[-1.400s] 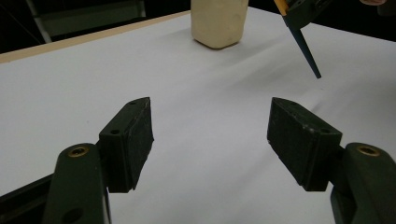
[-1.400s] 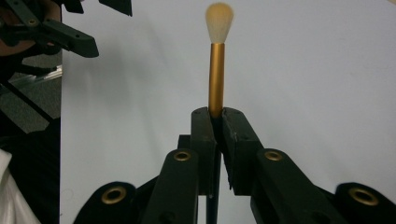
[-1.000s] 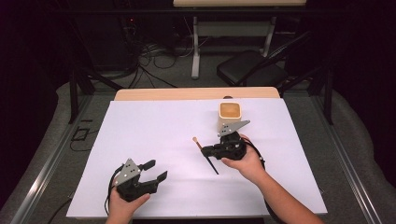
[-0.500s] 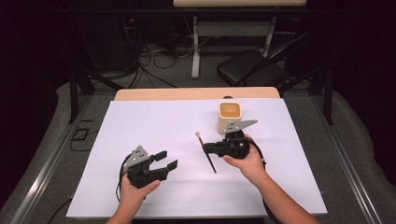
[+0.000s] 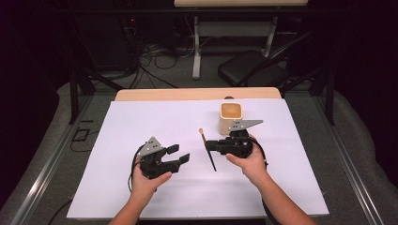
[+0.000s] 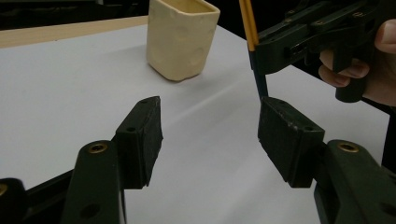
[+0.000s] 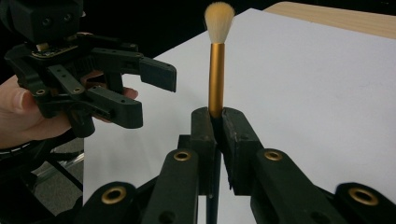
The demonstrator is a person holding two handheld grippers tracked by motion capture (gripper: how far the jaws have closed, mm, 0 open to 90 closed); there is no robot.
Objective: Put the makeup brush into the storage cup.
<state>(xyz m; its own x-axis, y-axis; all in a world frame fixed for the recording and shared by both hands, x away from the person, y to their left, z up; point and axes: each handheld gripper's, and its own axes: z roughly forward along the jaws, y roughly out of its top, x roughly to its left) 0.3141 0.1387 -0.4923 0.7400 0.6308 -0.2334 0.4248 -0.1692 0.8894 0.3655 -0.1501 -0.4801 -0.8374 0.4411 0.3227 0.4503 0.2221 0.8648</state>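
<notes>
Gold on its ferrule and pale at its bristle tip, the brush (image 7: 216, 70) stands clamped in our right gripper (image 7: 216, 128), whose jaws press shut on the dark handle just below the gold band. From the high view, the brush (image 5: 207, 149) lies across that gripper's (image 5: 212, 146) tip, bristles pointing away from us and the handle's end toward us.

Our left gripper (image 5: 180, 155) has come in from the near left since a second ago, and now sits near the right one, its jaws pointing at the brush. Those jaws have just been narrowing a little, yet they stand wide with only bare white paper (image 6: 70, 93) between them. In the left gripper view, the brush handle (image 6: 254, 51) hangs just beyond the right-hand pad (image 6: 285, 135), not between the pads.

Behind the right gripper, just past its far side, stands the cream cup (image 5: 230, 117), upright and open; from the left gripper it (image 6: 181, 37) lies ahead and to the left.

We judge the approach as the start of a hand-over or a two-handed regrip: the left gripper looks set to take the lower handle. It must first shift sideways so that the handle falls between the pads.
</notes>
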